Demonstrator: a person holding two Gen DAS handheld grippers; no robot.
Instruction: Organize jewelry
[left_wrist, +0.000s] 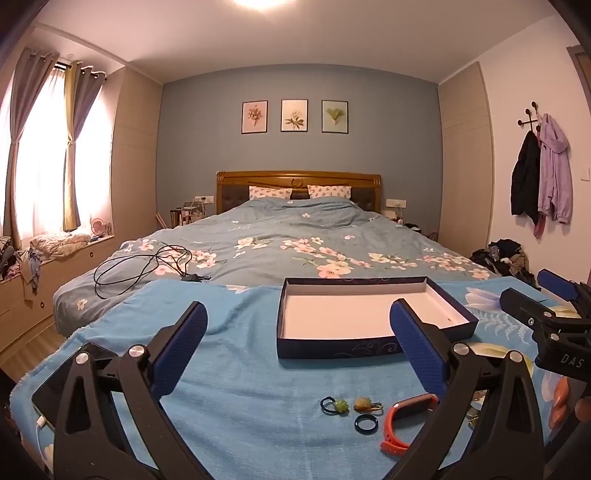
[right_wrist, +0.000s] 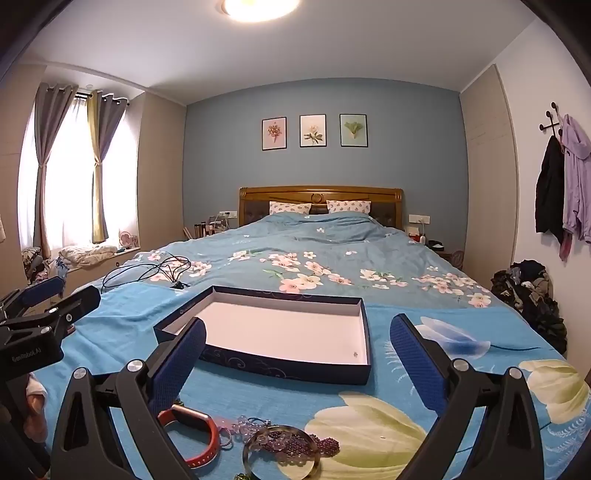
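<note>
Bedding first: the blue floral blanket (left_wrist: 240, 354) spread over the foot of the bed (left_wrist: 295, 243) carries everything, and its soft pile will let small pieces sink, so each pick should come straight down with the pads closing low. The shallow dark box (left_wrist: 369, 321) sits open and bare toward the middle of the blanket, well apart from the jewelry, which lies near the front edge. Both tools hang above the blanket with jaws spread wide and nothing between them: the left tool (left_wrist: 299, 347) above the orange wristband (left_wrist: 402, 421), the right tool (right_wrist: 297, 354) above a clear bangle (right_wrist: 280, 452) resting on dark beads (right_wrist: 295, 445). Start, I judge, with the wristband, pinching its thick face. Leave the dark ring (left_wrist: 366, 422) and the two small hair ties (left_wrist: 334, 405) for finer grips.
</note>
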